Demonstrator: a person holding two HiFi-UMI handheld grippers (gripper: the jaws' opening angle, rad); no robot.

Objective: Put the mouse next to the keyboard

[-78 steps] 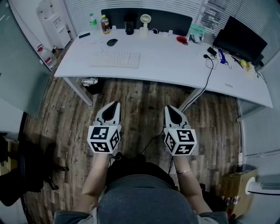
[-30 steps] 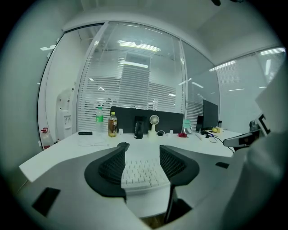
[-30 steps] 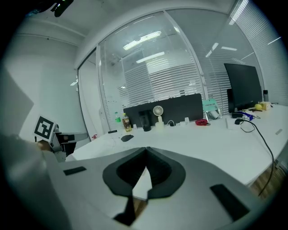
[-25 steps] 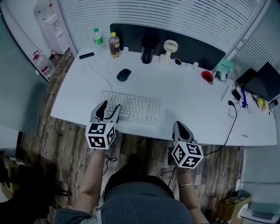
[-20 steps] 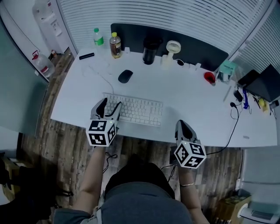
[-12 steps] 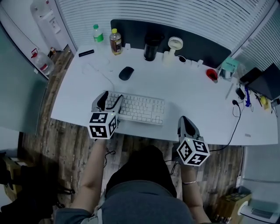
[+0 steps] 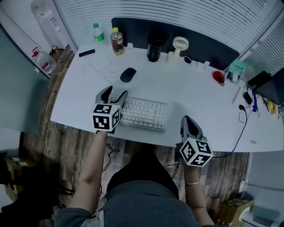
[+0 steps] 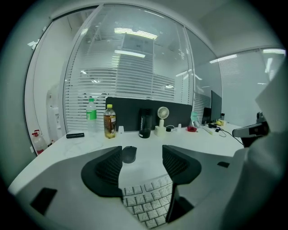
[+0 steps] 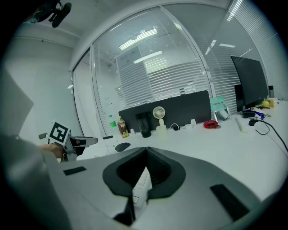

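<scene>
A black mouse [image 7: 128,75] lies on the white desk [image 7: 80,102], beyond the left end of the white keyboard [image 7: 144,114]. My left gripper [image 7: 113,94] hovers over the keyboard's left end and points toward the mouse. Its jaws are opening, with nothing between them. In the left gripper view the mouse [image 8: 129,153] shows in the gap of the gripper [image 8: 141,157], well ahead, with the keyboard [image 8: 146,202] below. My right gripper [image 7: 187,119] is shut and empty at the desk's near edge, right of the keyboard. In the right gripper view the right gripper [image 9: 146,150] shows the keyboard [image 9: 140,182] beneath it.
Two bottles [image 7: 117,41], a black cup [image 7: 153,46] and a small fan [image 7: 179,45] line the back of the desk. A black flat device [image 7: 86,53] lies at the far left, a red object [image 7: 218,76] and cables at the right. A water dispenser [image 7: 44,13] stands beyond the desk.
Both grippers have come forward from the floor side to the desk. The left one has moved over the keyboard's left end and its jaws have spread wider. The mouse has not moved.
</scene>
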